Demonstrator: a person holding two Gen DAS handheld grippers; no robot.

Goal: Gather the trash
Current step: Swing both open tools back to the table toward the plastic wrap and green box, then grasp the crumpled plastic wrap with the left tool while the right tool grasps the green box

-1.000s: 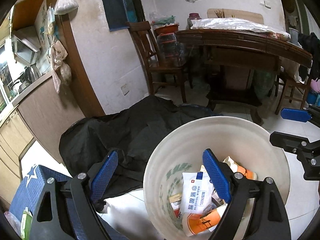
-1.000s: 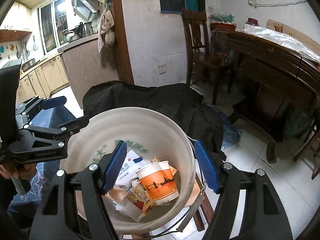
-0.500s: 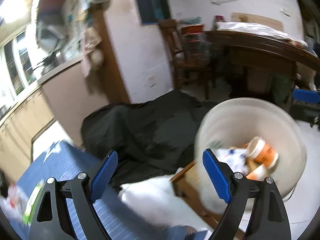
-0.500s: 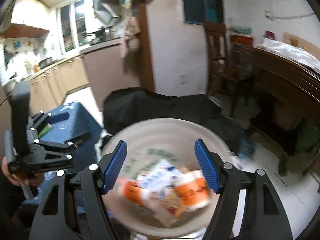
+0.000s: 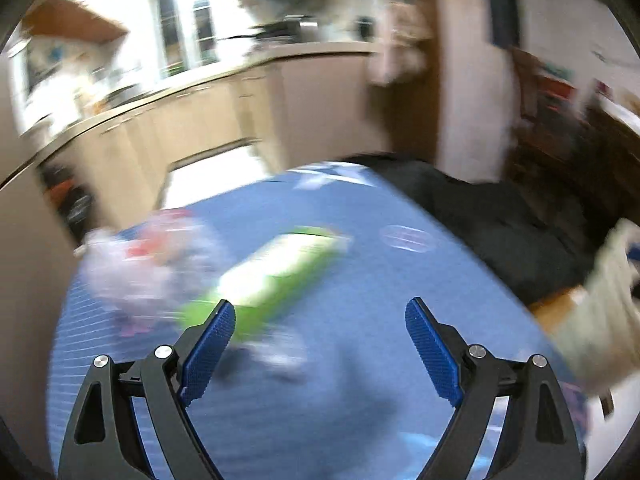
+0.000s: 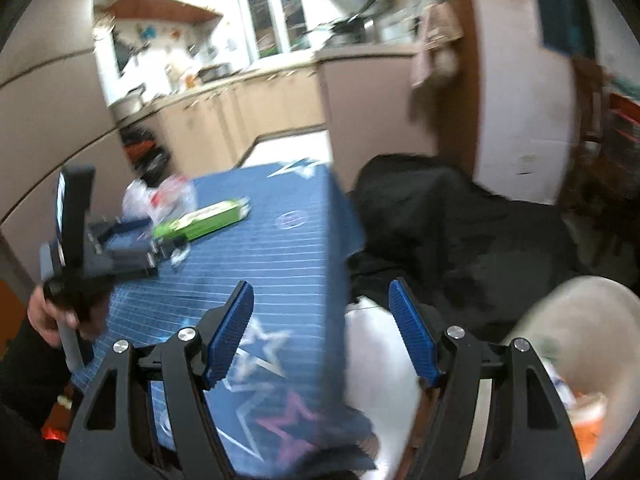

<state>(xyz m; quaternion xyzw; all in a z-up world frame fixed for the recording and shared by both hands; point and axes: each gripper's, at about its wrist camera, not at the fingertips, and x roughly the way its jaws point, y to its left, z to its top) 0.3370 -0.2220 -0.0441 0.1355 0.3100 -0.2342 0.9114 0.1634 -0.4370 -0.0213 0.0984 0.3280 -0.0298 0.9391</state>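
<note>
Blur smears the green box (image 5: 276,276) and crumpled plastic bag (image 5: 136,264) on the striped blue cloth (image 5: 360,272). Both claws, left gripper (image 5: 320,340) and right gripper (image 6: 320,320), gape with nothing between them. Bucket (image 6: 580,320) is cut off.

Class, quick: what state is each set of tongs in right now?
Left tongs: open, holding nothing, above the blue striped tablecloth.
Right tongs: open, holding nothing.

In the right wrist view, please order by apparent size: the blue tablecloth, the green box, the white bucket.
1. blue tablecloth
2. white bucket, partly cut off and nearer, so unsure
3. green box
</note>
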